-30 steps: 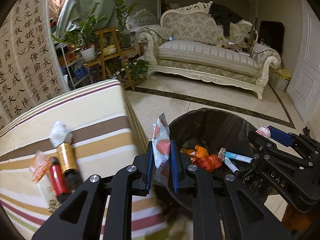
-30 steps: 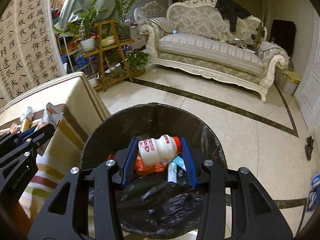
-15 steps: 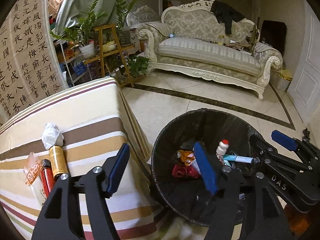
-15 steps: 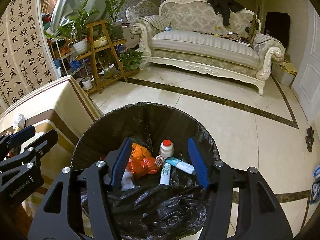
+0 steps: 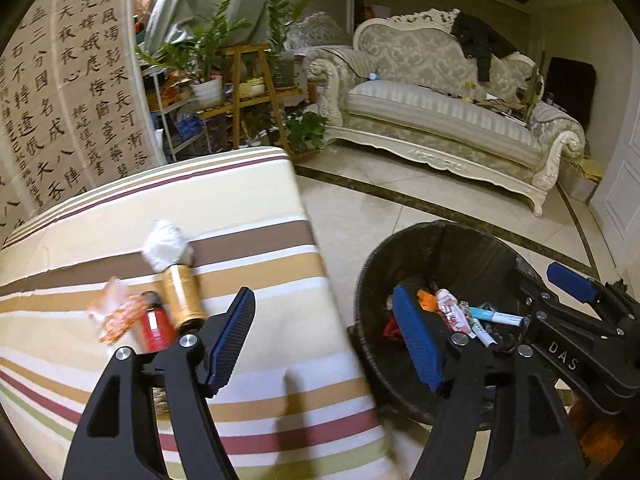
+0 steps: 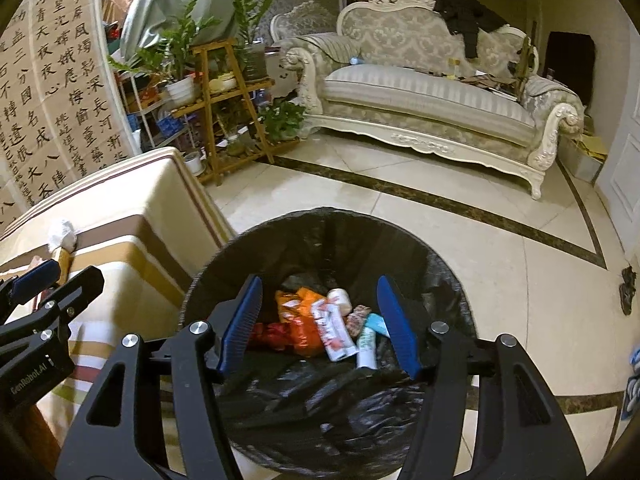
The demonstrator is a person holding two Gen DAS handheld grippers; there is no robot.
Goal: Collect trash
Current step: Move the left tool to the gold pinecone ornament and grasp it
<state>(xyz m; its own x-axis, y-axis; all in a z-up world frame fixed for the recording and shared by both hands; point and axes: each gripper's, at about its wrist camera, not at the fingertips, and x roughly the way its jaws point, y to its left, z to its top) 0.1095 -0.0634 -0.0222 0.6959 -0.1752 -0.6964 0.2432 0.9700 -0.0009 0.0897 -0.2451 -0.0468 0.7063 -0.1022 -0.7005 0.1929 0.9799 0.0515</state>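
Note:
My left gripper (image 5: 322, 298) is open and empty, hanging over the striped table's (image 5: 240, 200) right edge beside the black-lined bin (image 5: 404, 236). On the cloth to its left lie a white tissue ball (image 5: 166, 244), a gold can (image 5: 182, 296), a red can (image 5: 154, 326) and an orange-white wrapper (image 5: 116, 312). My right gripper (image 6: 320, 284) is open and empty above the bin (image 6: 320, 213). Inside the bin lie a red-white snack wrapper (image 6: 332, 328), a white bottle (image 6: 340, 296), an orange bag (image 6: 296, 312) and tubes (image 6: 366, 344).
Pale tiled floor (image 6: 440, 240) with a dark inlay stripe surrounds the bin. A cream sofa (image 6: 420, 96) lines the far wall. A wooden plant stand (image 6: 224, 92) and a calligraphy screen (image 6: 48, 92) stand behind the table. A dark object (image 6: 627, 288) lies on the floor at right.
Both grippers opened: the snack wrapper left my left gripper and the white bottle left my right one, and both now lie in the bin. My left gripper swung left toward the table.

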